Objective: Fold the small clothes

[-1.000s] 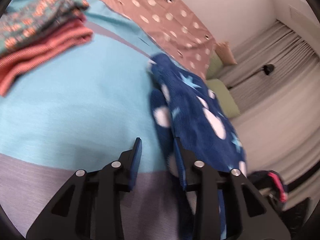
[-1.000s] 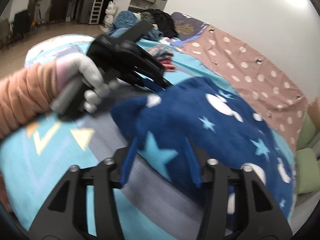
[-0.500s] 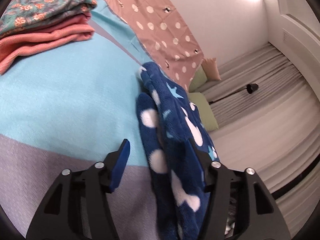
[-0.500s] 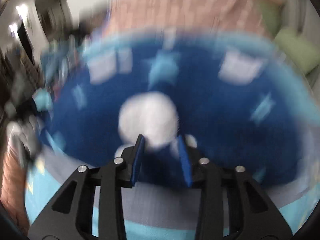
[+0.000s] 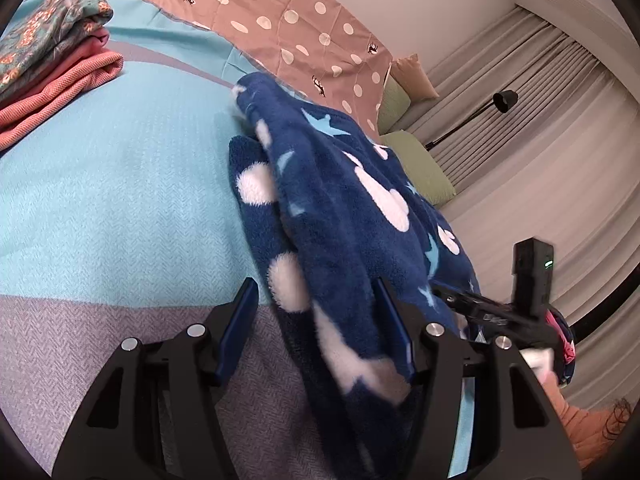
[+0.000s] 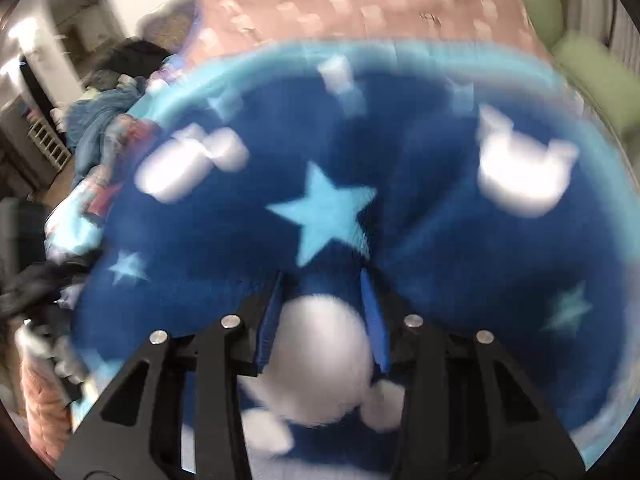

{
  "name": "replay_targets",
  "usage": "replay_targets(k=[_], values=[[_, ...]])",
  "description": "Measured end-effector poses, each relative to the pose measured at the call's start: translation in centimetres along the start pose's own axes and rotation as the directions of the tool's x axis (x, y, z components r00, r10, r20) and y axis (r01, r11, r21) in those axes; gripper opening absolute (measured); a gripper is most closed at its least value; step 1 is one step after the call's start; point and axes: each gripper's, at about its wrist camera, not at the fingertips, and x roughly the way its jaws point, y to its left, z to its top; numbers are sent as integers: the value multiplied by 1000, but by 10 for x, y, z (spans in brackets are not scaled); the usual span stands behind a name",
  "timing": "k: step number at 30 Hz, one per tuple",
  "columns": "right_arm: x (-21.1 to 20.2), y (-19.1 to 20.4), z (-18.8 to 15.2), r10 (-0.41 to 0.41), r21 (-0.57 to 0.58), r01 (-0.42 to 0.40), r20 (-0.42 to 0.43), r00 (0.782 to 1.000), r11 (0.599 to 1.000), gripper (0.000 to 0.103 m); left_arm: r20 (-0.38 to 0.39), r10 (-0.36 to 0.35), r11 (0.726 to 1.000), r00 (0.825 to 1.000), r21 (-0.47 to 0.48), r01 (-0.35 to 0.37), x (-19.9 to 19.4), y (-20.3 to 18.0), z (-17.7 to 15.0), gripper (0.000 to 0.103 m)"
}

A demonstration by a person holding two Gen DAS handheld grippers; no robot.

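Left gripper [image 5: 316,300] is spread wide, low over the bed [image 5: 120,200]; fleece [image 5: 340,216] (navy, white blobs, light-blue stars) runs up between the two fingers from near the camera toward the far side of the bed. It lies against the inner face of the right finger [image 5: 394,320]; left finger [image 5: 240,316] is apart from it, over the grey band of the cover. Nothing is pinched there as far as the view shows. The fleece is bunched in a ridge, its far end near the dotted quilt [image 5: 280,20]. Right gripper [image 6: 322,300] is pinching a fold of the fleece [image 6: 320,208]: fabric with a white blob fills the narrow gap between its blue pads and bulges toward the camera. That view is motion-blurred, so the fleece's edges are soft; it fills most of the frame, spreading left and right of the fingers. In the left view the right gripper [image 5: 496,312] shows at the fleece's right edge, contact point hidden. Folded stack [image 5: 52,64] sits far left on the bed, well apart from the fleece. Green cushions [image 5: 420,164] lie beyond the fleece, a lamp [image 5: 504,102] by the curtains.
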Motion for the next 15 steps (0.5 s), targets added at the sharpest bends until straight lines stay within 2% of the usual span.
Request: replay_targets(k=[2, 4, 6, 7, 8, 9, 10, 11, 12, 13, 15], values=[[-11, 4, 16, 15, 32, -14, -44, 999, 999, 44, -3, 5, 1000, 1000, 5, -5, 0, 1, 0, 60], [-26, 1, 42, 82, 87, -81, -15, 996, 993, 40, -4, -7, 1000, 1000, -3, 7, -1, 3, 0, 60], [-40, 9, 74, -2, 22, -1, 106, 994, 1000, 39, -2, -20, 1000, 1000, -12, 20, -2, 5, 0, 60], [-41, 12, 88, -48, -14, 51, 157, 986, 999, 41, -1, -21, 1000, 1000, -12, 21, -2, 5, -1, 61], [-33, 11, 99, -67, -27, 73, 170, 983, 997, 50, -1, -21, 1000, 1000, -10, 21, -2, 4, -1, 61], [-19, 6, 108, -76, -18, 80, 151, 986, 997, 51, 0, -21, 1000, 1000, -9, 21, -2, 4, -2, 61], [10, -2, 114, -76, 17, 75, 66, 995, 997, 51, 0, -23, 1000, 1000, -9, 23, -2, 5, -2, 61], [54, -15, 112, -52, 64, 58, -98, 994, 996, 52, 1, -24, 1000, 1000, -10, 24, -1, 4, -1, 61], [78, -22, 105, -34, 86, 48, -154, 987, 995, 52, 2, -27, 1000, 1000, -10, 27, -1, 3, -1, 62], [73, -16, 103, -66, 32, 69, -102, 993, 997, 52, 3, -31, 999, 1000, -8, 31, -1, 3, -1, 63], [58, -2, 113, -103, -19, 102, -119, 988, 995, 54, 0, -33, 999, 999, -4, 33, 0, 3, 0, 66]])
